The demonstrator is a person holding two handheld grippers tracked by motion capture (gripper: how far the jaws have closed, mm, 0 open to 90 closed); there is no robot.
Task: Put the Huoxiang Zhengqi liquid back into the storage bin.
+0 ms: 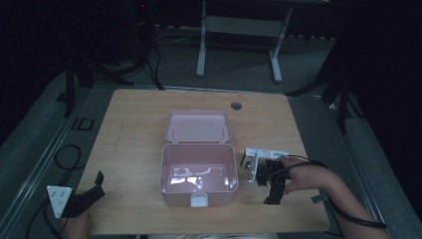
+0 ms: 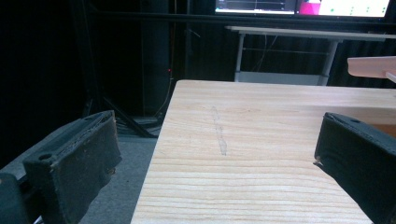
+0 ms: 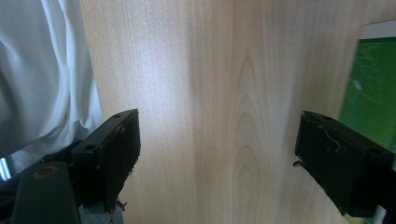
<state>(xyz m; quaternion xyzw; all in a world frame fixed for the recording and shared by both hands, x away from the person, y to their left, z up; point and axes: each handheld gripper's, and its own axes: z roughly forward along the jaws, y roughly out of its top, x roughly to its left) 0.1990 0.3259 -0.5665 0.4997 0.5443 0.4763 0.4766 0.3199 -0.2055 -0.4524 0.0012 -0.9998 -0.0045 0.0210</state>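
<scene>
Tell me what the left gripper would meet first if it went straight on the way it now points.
Probably nothing: the left gripper, jaws wide open, looks along bare table toward its far edge. The pink box sits off to its right.

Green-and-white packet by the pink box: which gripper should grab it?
Right. The right gripper hangs open just beside the packet; the left gripper sits open at the table's far left corner, across the pink box.

Wood table (image 1: 134, 129) w/ pink box (image 1: 198, 174), carton (image 1: 263, 153).
</scene>
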